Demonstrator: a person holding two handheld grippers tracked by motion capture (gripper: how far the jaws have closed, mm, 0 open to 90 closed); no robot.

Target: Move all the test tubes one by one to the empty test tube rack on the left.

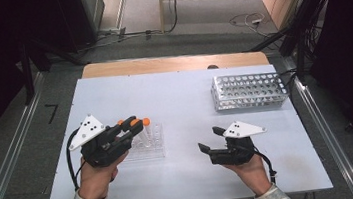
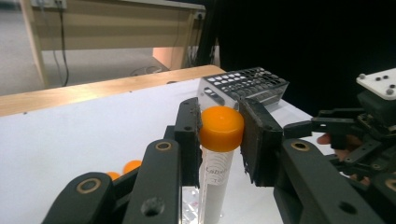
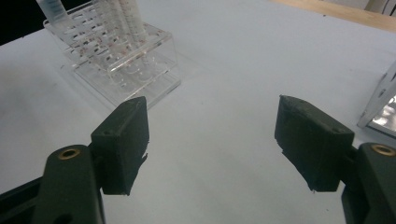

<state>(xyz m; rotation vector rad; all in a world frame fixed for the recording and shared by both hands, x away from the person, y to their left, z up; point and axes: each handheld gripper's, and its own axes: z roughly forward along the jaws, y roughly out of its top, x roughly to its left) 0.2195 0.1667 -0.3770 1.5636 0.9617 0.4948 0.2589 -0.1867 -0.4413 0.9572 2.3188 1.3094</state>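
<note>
Your left gripper (image 2: 219, 140) has its jaws clamped on the orange cap of a tube (image 2: 215, 186), held upright just above the clear rack (image 1: 147, 145) at about eight o'clock on the table (image 1: 180, 104). Lift straight up so the tube clears its neighbours, and keep it vertical. Your right gripper (image 3: 212, 140) hovers with jaws wide apart and nothing between them; ready it. Farther off, at two o'clock, the metal rack (image 1: 249, 91) looks like the destination.
</note>
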